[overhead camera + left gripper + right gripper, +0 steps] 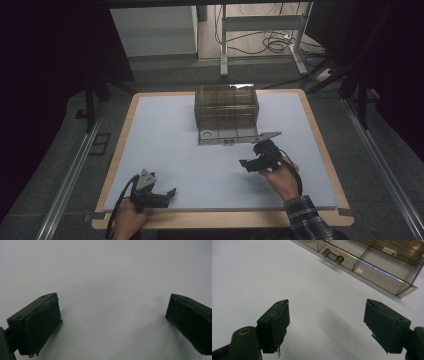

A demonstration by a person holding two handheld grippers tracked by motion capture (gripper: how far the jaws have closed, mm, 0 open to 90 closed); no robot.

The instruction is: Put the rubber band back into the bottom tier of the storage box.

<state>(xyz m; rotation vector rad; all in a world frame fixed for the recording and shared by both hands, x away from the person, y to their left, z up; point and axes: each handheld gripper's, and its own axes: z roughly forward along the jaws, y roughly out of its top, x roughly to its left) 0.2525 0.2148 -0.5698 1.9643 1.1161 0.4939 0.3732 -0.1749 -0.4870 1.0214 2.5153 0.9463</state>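
Presently the clear drawer box (226, 112) is seen at table centre, far and slightly left of the right gripper (256, 157), the nearer one, jaws wide and empty; its handle (333, 256) runs crosswise, while the left gripper (165, 196) is likewise empty and the drawer's contents blurred.
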